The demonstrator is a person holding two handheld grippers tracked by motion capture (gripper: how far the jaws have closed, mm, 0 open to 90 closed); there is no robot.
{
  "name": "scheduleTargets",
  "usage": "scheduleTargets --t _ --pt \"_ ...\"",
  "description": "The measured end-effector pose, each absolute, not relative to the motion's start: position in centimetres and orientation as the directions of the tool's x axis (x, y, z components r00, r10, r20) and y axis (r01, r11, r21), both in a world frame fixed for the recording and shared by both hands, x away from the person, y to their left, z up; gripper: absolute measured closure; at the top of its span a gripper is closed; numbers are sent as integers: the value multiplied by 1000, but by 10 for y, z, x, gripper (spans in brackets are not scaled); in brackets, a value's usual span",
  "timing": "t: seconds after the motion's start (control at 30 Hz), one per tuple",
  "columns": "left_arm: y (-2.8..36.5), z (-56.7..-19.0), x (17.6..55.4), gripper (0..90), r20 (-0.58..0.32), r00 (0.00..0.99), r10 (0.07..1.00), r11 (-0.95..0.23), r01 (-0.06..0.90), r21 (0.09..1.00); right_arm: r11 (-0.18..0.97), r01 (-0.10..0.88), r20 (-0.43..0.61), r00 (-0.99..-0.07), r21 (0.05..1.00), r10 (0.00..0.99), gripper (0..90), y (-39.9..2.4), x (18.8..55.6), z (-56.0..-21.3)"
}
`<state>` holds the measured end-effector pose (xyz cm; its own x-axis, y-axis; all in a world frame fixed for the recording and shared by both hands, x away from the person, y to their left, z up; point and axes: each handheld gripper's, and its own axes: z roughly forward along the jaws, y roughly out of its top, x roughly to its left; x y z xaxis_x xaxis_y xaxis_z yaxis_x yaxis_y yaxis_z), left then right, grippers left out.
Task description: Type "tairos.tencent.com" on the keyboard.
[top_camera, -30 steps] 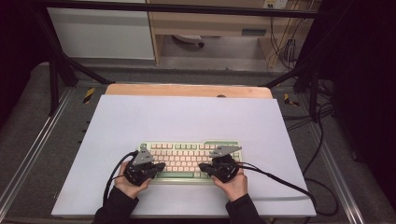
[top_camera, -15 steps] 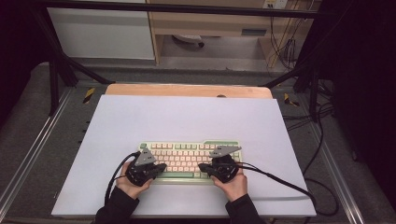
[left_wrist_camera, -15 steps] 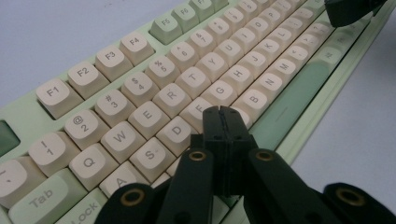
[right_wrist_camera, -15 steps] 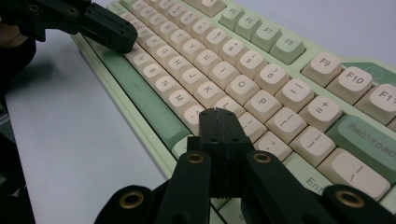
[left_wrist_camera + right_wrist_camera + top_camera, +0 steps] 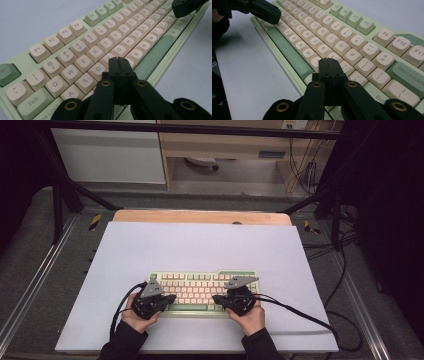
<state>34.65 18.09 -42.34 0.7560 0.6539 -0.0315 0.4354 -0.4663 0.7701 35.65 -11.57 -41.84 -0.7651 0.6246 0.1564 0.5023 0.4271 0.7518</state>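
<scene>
A pale green keyboard with cream keycaps and a darker green space bar [image 5: 200, 292] lies flat on the white-topped counter [image 5: 200, 245], near the person's edge and roughly centred across it. The person's two hands come up from below, each holding a black two-jaw gripper. The left gripper [image 5: 170, 298] sits over the left end of the keyboard, its fingers pressed together with nothing between them; in the left gripper view the closed tips [image 5: 119, 61] hang just above the middle letter rows, close to the D, F and G keys. The right gripper [image 5: 218, 298] sits over the right end, its fingers likewise shut tight and empty; in the right gripper view its tips [image 5: 329, 62] hover near the keys just beside the P and the punctuation keys. Whether either tip actually touches a key I cannot tell. Both grippers point inward toward each other across the space bar, well apart. A black cable [image 5: 300, 315] trails from the right gripper across the counter to the right.
</scene>
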Motion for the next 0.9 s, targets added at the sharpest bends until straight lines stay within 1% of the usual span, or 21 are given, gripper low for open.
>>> scheduleTargets --t 0.9 --pt "190 -411 354 900 -35 728 684 -425 438 792 428 503 158 -766 751 623 900 -116 357 -418"
